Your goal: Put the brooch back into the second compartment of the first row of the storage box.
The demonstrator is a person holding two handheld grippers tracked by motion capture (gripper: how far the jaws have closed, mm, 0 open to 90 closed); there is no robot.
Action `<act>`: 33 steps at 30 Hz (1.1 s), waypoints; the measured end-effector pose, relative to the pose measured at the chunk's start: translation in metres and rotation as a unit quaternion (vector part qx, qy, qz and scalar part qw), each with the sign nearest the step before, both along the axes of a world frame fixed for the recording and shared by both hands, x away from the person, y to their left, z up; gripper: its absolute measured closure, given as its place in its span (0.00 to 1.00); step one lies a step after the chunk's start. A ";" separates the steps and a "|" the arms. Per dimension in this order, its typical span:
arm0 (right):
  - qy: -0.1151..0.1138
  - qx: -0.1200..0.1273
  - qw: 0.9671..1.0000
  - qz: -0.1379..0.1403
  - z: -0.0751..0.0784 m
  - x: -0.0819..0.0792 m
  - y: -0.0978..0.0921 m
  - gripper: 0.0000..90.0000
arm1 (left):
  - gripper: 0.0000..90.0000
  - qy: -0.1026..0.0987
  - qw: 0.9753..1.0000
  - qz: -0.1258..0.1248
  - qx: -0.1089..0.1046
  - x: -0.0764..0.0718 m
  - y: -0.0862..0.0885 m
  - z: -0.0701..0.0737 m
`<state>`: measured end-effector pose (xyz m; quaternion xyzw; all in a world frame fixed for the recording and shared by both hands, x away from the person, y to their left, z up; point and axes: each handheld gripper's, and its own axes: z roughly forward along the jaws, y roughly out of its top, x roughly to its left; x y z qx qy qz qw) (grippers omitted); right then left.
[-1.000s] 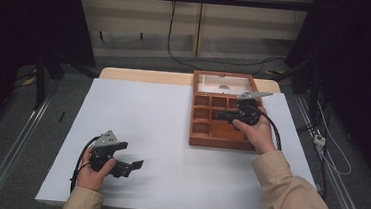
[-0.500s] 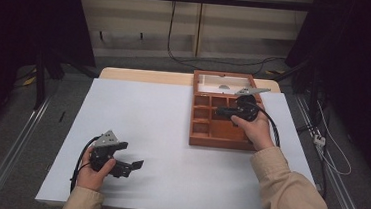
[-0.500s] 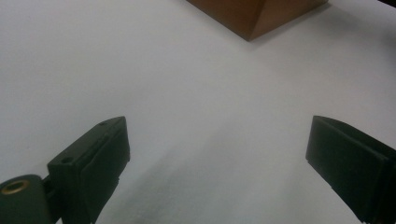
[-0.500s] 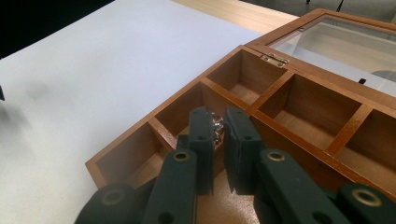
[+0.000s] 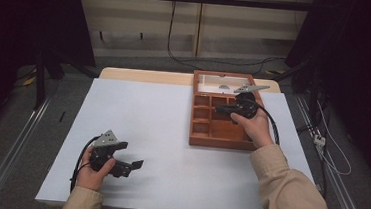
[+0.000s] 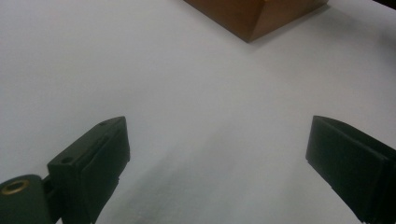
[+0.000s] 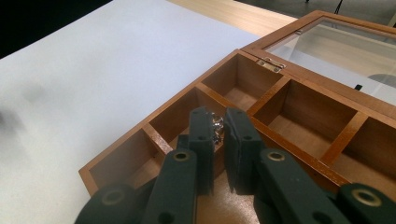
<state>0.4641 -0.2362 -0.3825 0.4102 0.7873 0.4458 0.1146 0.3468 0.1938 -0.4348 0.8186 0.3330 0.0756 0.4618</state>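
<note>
White sheeting covers the bench (image 5: 171,133), and a dark room with cables on the floor lies beyond its far edge. On the right half stands a wooden compartment box (image 5: 221,132) with its glass lid (image 5: 220,83) thrown back.

The right gripper (image 7: 218,128) has its jaws drawn nearly together on a small glinting metal piece (image 7: 217,127), some trinket or bit of chain too small to identify. In the right gripper view the piece sits pinched between the jaw tips, just above the left-hand row of small compartments, with the divider wall directly beneath. Over the last second the right hand (image 5: 252,127) has shifted a little across the box in the high view, toward the cells on the box's left side, so I judge the piece is being carried to a compartment rather than picked out of one, though that cannot be settled from here. Release has not happened yet.

The left gripper (image 5: 127,165) has not moved; it rests low over bare bench with its jaws spread wide and nothing between them, the box corner well ahead of the tips.
</note>
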 end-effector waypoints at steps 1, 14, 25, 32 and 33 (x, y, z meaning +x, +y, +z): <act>0.000 -0.001 1.000 0.001 0.000 0.001 0.000 0.92 | 0.07 0.000 1.000 0.000 0.001 0.000 0.000 0.000; 0.006 -0.001 1.000 -0.006 -0.003 0.006 -0.001 0.92 | 0.07 0.001 1.000 0.003 -0.006 0.000 0.001 0.001; 0.007 -0.005 1.000 -0.011 -0.002 0.012 -0.004 0.92 | 0.07 0.001 1.000 -0.001 -0.002 0.000 0.000 0.001; 0.006 -0.004 1.000 -0.021 0.000 0.018 -0.006 0.92 | 0.07 0.002 1.000 -0.001 0.000 0.000 0.000 0.001; 0.006 -0.004 1.000 -0.022 -0.001 0.019 -0.006 0.92 | 0.07 0.003 1.000 -0.002 0.000 0.000 0.000 0.001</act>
